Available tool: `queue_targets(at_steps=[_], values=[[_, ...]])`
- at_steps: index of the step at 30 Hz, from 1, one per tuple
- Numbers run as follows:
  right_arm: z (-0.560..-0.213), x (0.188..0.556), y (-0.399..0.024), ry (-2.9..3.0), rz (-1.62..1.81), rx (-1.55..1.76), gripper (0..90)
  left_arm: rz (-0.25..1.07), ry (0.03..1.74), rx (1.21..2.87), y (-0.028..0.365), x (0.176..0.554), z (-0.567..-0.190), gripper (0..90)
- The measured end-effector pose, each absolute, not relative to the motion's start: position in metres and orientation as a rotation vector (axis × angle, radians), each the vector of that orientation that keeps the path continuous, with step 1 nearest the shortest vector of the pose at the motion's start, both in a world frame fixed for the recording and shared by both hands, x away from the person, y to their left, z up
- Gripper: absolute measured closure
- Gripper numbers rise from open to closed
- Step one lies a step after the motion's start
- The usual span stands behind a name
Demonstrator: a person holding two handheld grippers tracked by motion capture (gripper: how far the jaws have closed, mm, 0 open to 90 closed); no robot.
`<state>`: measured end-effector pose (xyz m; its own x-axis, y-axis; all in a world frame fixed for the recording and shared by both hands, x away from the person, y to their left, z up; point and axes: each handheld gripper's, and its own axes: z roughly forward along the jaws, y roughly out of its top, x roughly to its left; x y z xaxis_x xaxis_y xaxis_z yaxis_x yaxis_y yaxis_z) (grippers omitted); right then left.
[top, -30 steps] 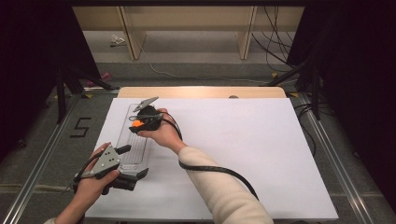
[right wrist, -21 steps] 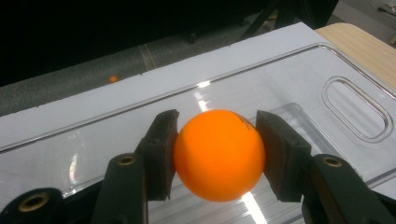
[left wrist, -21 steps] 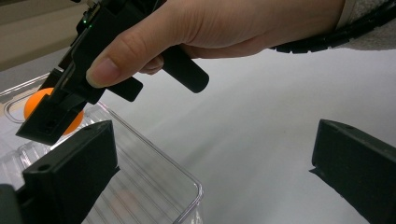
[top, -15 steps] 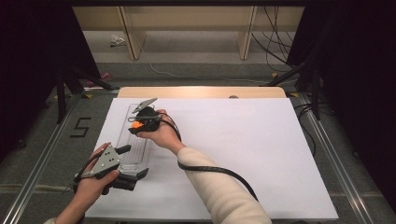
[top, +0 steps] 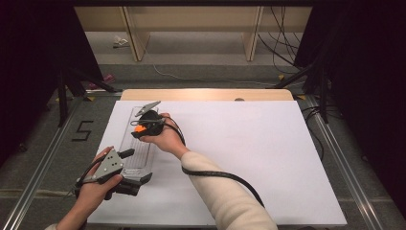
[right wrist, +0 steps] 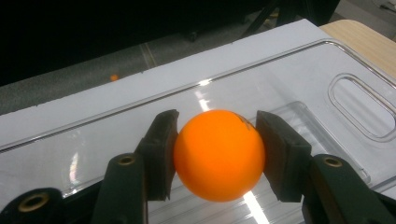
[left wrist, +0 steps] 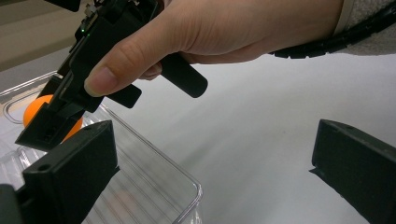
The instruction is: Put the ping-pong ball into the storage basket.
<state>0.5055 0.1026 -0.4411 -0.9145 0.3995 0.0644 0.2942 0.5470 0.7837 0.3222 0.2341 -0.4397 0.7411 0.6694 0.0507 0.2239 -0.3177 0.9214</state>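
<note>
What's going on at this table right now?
A person works two handheld claws over a white table. The right claw is shut on a small orange ball, holding it above a clear plastic tray. The left claw stands open at the tray's near end, one jaw over its rim.

right claw [right wrist: 215, 156] | no shift seen since the earlier pictures, it kept clamped on the orange ball [right wrist: 218, 154] over the clear tray [right wrist: 299, 79] | left claw [left wrist: 205, 177] | I moved nothing, it stayed gaping at the tray's near end
</note>
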Motion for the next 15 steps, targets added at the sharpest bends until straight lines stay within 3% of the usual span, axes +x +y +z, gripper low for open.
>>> queue_targets(at_steps=[10, 15], values=[[-0.4382, 0.5051, 0.1012, 2.643, 1.326, 0.606, 45.8, 0.526, 0.685, 1.884, 0.2340, 0.3223, -0.4397, 0.0], [-0.4357, 0.5037, 0.0992, 2.626, 1.344, 0.621, 36.4, 0.527, 0.687, 1.883, 0.2338, 0.3222, -0.4397, 0.0]])
